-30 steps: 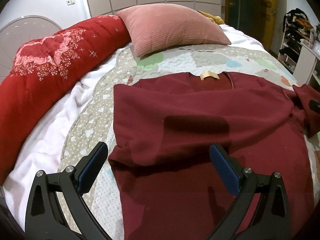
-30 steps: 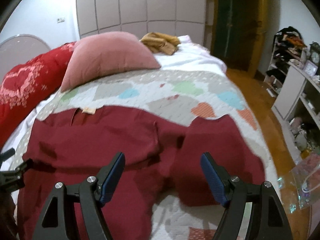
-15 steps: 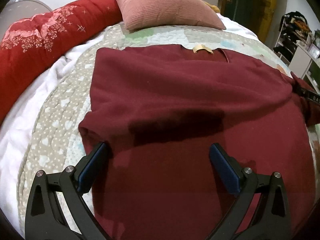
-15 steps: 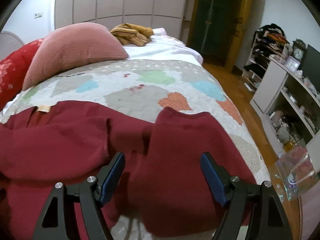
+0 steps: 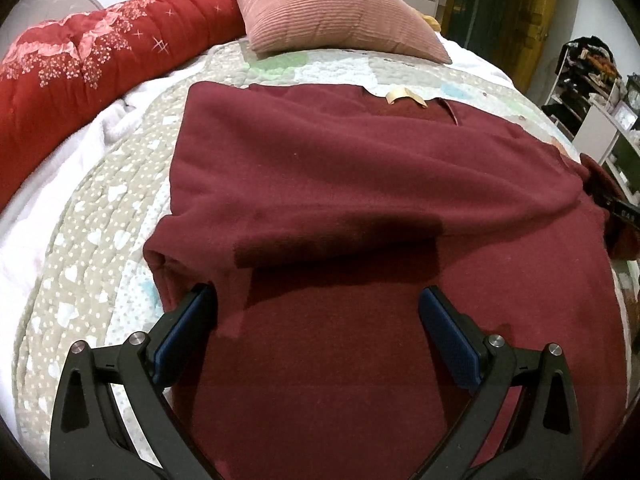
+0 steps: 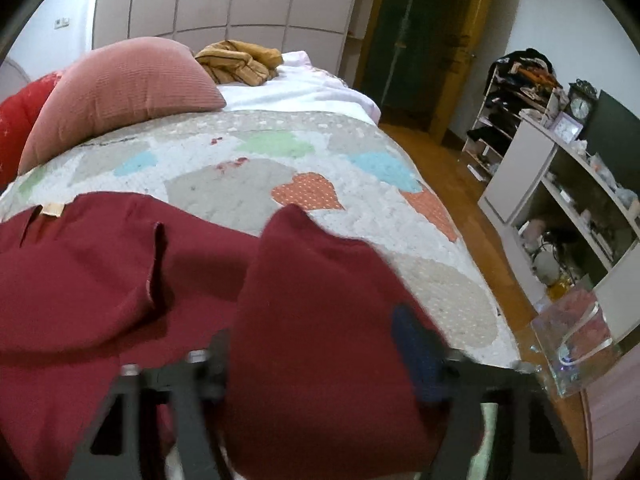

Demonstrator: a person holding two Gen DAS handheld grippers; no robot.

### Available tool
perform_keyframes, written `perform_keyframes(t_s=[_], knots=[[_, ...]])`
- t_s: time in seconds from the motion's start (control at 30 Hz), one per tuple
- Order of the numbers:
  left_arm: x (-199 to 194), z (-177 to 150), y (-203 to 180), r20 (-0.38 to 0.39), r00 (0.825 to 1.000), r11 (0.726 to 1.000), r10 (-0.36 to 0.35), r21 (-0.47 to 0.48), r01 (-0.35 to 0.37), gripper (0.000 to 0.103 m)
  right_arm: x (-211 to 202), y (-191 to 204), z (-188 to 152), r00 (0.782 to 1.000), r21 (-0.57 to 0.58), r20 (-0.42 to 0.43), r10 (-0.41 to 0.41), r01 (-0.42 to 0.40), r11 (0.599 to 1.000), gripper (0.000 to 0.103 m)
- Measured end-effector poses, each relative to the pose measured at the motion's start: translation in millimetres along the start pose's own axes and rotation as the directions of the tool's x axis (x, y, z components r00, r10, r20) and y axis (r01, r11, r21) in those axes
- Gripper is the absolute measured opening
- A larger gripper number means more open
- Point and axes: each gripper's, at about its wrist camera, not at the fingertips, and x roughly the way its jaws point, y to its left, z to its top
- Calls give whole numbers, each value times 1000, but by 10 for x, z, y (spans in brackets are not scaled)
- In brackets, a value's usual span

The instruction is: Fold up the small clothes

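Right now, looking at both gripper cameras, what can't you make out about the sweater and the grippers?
- Right gripper, right wrist view: motion-blurred, with the sleeve draped in front, so the grip is unclear.
- Maroon sweater hem, left wrist view: cut off by the bottom edge.
- Neck label, left wrist view: text too small.
- Left gripper: open; the left fingertip is partly tucked behind the folded sleeve.

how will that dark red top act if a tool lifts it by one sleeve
The dark red top looks soft and floppy: it drapes in folds on the quilt, so it would likely sag and trail. Its fuzzy knit should grip rather than slip. The sleeve already bunches up.
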Motion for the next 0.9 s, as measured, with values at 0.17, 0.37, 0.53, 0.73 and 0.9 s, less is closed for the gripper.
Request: perform_keyframes(t_s=[0.17,0.37,0.53,0.73,0.9], knots=[[5,1,13,1,1000,1000,-10,-5,10,102,-252,-378,0,994,111,67,86,-93,989,7],[7,3,21,1,1000,1000,-13,-7,13,102,-726,-947,27,984,201,164,68,-100,975,7],[9,1,20,1,1000,1000,-12,-7,12,102,-980,-1363,-105,976,274,218,16,-77,959,7],[10,0,20,1,1000,1000,-12,-7,12,102,-1136,-1530,-351,936,242,336,106,-195,950,7],[11,0,20,1,1000,1000,-12,-7,12,102,-1190,-1638,-351,950,239,309,48,-127,963,8]])
